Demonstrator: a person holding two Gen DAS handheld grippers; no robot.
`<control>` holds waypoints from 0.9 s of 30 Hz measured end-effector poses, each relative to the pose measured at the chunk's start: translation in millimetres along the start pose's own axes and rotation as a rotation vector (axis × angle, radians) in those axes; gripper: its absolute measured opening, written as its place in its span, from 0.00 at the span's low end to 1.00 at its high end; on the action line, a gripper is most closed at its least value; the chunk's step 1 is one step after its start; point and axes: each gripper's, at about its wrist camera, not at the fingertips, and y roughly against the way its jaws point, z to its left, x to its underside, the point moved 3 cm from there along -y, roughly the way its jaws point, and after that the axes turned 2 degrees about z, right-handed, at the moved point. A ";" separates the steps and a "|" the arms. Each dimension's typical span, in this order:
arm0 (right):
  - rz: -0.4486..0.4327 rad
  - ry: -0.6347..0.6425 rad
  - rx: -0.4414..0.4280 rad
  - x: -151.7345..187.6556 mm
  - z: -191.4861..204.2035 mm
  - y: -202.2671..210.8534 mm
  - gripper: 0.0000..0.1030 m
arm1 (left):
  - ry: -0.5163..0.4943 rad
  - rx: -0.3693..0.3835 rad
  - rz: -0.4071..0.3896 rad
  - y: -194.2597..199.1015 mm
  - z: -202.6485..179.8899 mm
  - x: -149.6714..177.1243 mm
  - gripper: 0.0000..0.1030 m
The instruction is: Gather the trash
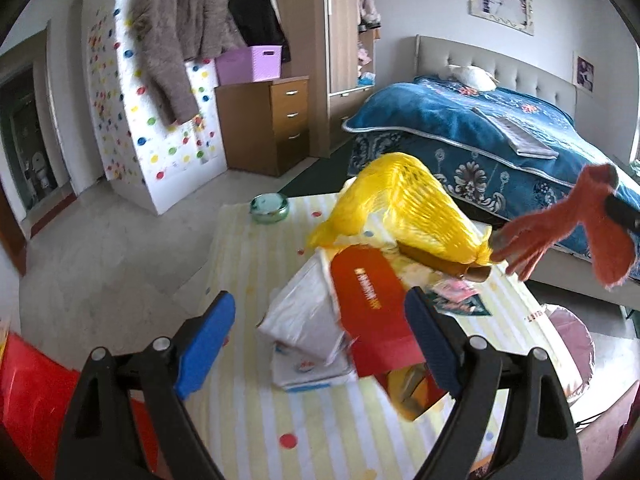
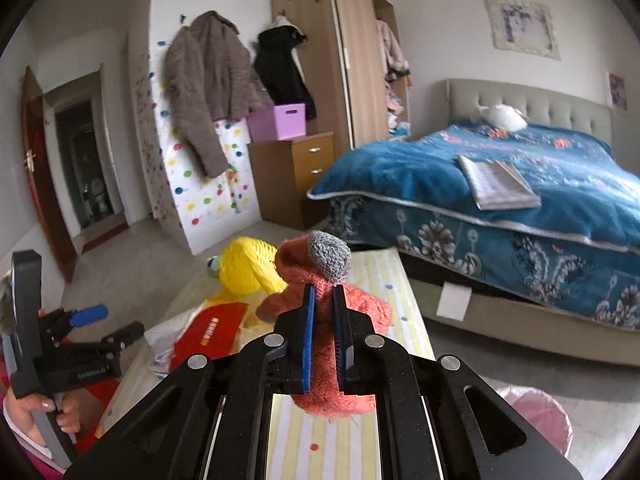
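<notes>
My right gripper is shut on an orange knitted glove with a grey fingertip, held above the striped table; the glove also shows in the left wrist view, hanging at the right. My left gripper is open and empty, just above a pile of trash on the table: a red envelope, a white plastic bag, a yellow mesh bag and a cardboard tube. The left gripper also shows in the right wrist view.
A yellow-striped cloth covers the table. A green ashtray sits at its far edge. A pink trash bin stands on the floor to the right. A red item lies at the left. The bed is behind.
</notes>
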 end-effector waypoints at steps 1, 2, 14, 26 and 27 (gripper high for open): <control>0.001 0.002 0.010 3.0 -3.4 0.6 0.08 | -0.003 0.006 0.003 -1.6 -2.9 0.1 0.82; 0.002 0.009 0.021 7.2 -5.6 1.6 0.08 | -0.009 0.010 0.009 -4.6 -6.5 -0.5 0.82; 0.062 -0.030 0.039 39.0 -28.5 -1.6 0.08 | 0.038 -0.030 0.083 -15.7 14.1 35.5 0.82; 0.091 -0.037 0.055 54.5 -23.8 5.8 0.09 | 0.096 0.030 0.114 -18.3 27.3 49.8 0.64; 0.093 -0.037 0.056 54.9 -23.4 5.6 0.09 | 0.094 0.046 0.114 -17.9 24.1 49.7 0.64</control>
